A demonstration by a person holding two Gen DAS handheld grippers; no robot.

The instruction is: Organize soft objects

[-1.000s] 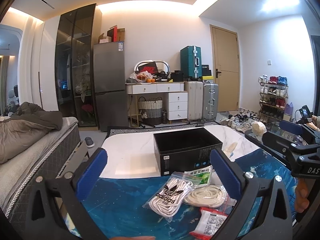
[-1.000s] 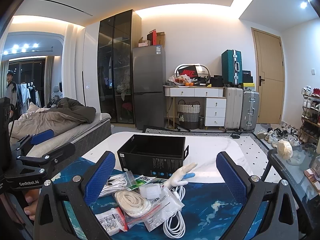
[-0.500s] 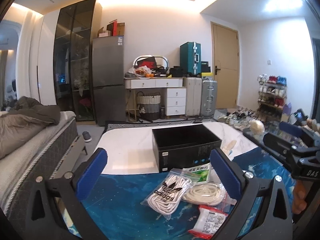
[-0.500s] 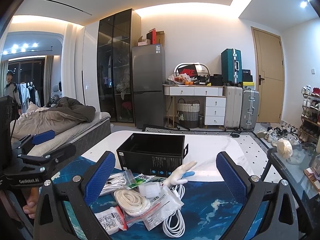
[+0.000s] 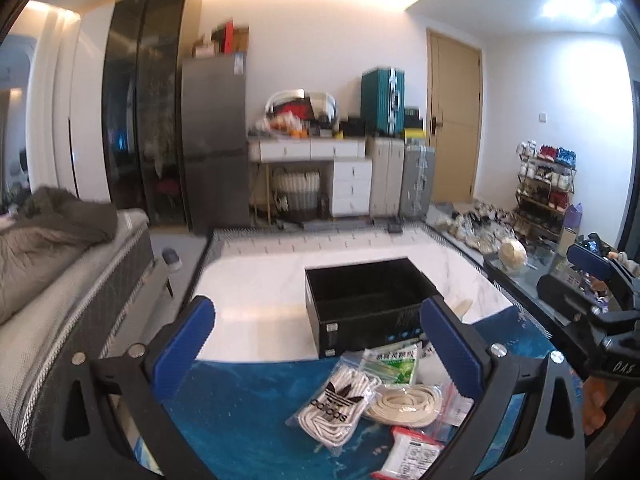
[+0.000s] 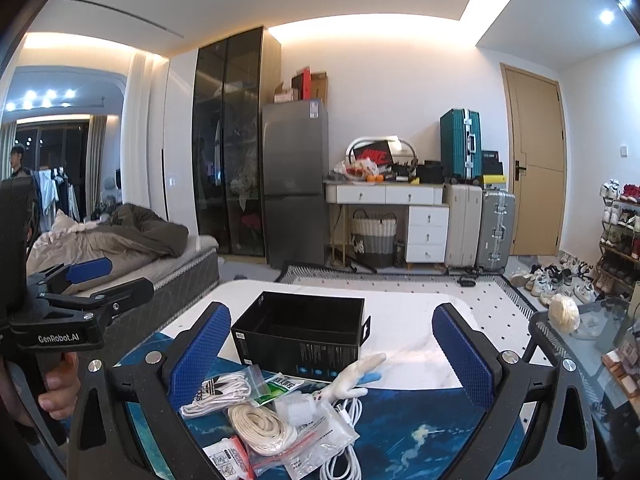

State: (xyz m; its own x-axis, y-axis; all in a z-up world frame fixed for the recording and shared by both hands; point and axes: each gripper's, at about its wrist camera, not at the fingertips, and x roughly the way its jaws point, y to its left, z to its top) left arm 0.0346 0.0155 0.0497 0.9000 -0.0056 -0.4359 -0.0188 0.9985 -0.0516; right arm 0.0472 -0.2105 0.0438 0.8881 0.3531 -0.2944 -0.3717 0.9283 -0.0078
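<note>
A lived-in home — bed (image 6: 120, 248), fridge (image 6: 294, 184), suitcases (image 6: 478, 224), shoe rack (image 5: 546, 192).

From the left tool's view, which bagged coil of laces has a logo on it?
The bag of white laces printed with the black adidas trefoil, on the left. The cream coil touching it on the right sits in a plain clear bag.

- My left claw (image 5: 316, 340) is a black frame with two fingers faced in blue, cross-hatched pads (image 5: 185, 338).
- Silver round screws (image 5: 496, 349) sit on its arms.
- My right claw (image 6: 330, 354) is built the same: black frame, blue pads (image 6: 460, 350).
- The left claw's side is printed "GenRobot.AI" in white.
</note>
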